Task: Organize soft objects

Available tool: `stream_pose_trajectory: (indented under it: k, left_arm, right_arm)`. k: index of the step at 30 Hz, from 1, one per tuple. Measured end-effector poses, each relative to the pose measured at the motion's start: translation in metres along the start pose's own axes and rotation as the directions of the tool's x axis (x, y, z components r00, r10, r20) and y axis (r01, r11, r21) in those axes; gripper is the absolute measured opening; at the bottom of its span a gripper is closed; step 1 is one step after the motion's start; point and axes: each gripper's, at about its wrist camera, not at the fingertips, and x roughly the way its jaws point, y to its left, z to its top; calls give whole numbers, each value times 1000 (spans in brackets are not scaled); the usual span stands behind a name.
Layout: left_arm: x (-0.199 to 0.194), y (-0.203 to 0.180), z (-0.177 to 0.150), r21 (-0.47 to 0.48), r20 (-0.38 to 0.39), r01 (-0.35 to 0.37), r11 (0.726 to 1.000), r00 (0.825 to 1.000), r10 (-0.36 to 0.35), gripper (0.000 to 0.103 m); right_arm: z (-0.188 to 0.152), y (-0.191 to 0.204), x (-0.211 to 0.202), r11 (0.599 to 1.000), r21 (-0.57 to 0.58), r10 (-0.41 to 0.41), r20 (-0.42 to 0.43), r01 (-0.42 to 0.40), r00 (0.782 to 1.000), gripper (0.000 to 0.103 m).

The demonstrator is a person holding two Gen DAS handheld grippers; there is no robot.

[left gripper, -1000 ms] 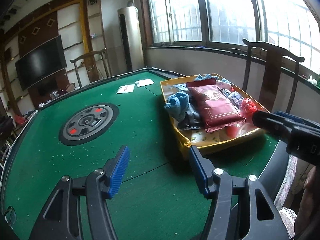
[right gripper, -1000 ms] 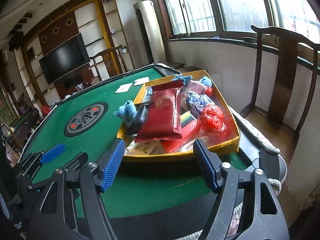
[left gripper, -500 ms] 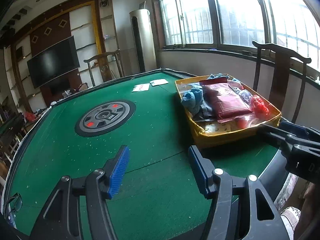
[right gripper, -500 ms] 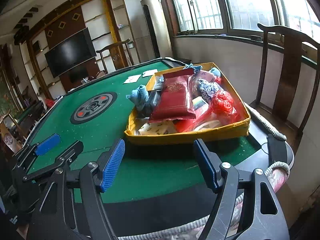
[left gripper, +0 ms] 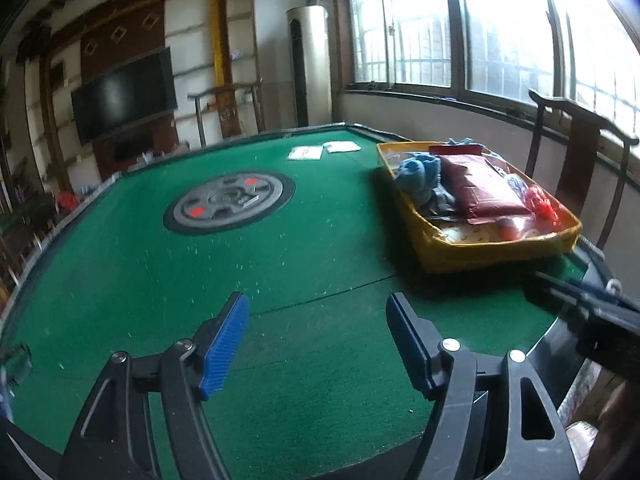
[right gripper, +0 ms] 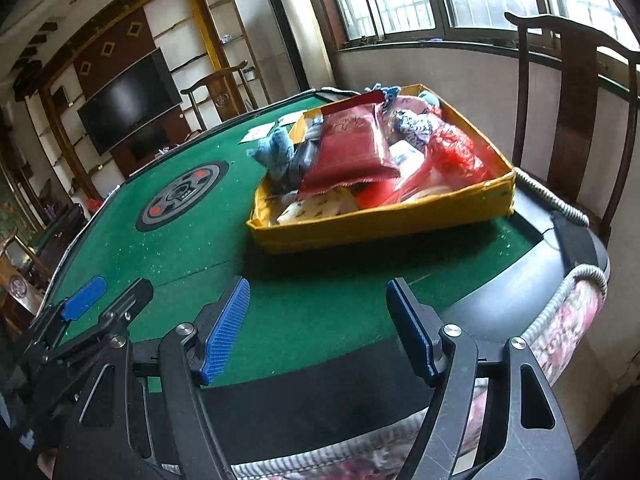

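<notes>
Approach work comes first: neither tool holds anything, so the step in hand looks like reaching for the pile.

Left wrist view: the left tool (left gripper: 318,344) hangs over bare green felt of the desk (left gripper: 280,272), its blue-padded jaws spreading wider with nothing between them. The shallow yellow fabric tray (left gripper: 496,250) sits well ahead and to the right, heaped with soft things: a fuzzy blue cloth (left gripper: 418,172), a flat dark red pouch (left gripper: 480,188) and a crumpled red plastic bag (left gripper: 540,204). To do this well, I would swing toward the tray and come down over one item, not the heap.

Right wrist view: the right tool (right gripper: 318,334) stands spread and empty near the desk's dark padded edge, the tray straight ahead but apart. The blue cloth hangs over the tray's left wall and looks the easiest first pick; pinching a raised fold should stop the jaws dragging its neighbours.
</notes>
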Motion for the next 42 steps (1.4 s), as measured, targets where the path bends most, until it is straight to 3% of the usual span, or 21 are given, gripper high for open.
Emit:
stream_pose_trajectory:
  k: [5,14,23,26,32,37,42]
  left_arm:
    - [4,15,-1,-78,-22,47,996,999,-49,72]
    - [12,12,1,-57,-79,69,996,994,-73,72]
    - [9,15,1,-57,-67,94,994,993,-98,72]
    - [3,18,0,-72,-34,103,992,994,-106,80]
    - [-2,16,2,-55,-19,56,997,998,-57,80]
    - [-20,20,8,-15,9,-113,994,994,113,80]
    - [-47,29,24,-6,66,-167,986,984,167,80]
  right_arm:
    - [-4,2,-4,1000,-6,3,2,-3,1000,72]
    - [-6,-3,-14,1000,26,8,21,-9,1000,72]
    - [-6,-4,-23,999,39,11,45,-13,999,72]
    - [-5,-7,-23,999,41,2,47,-4,999,72]
    - [-2,-15,-25,998,57,-25,62,21,998,72]
    - [-1,-16,-25,997,67,-39,70,34,997,72]
    - [0,-11,-29,998,56,-45,89,41,995,72]
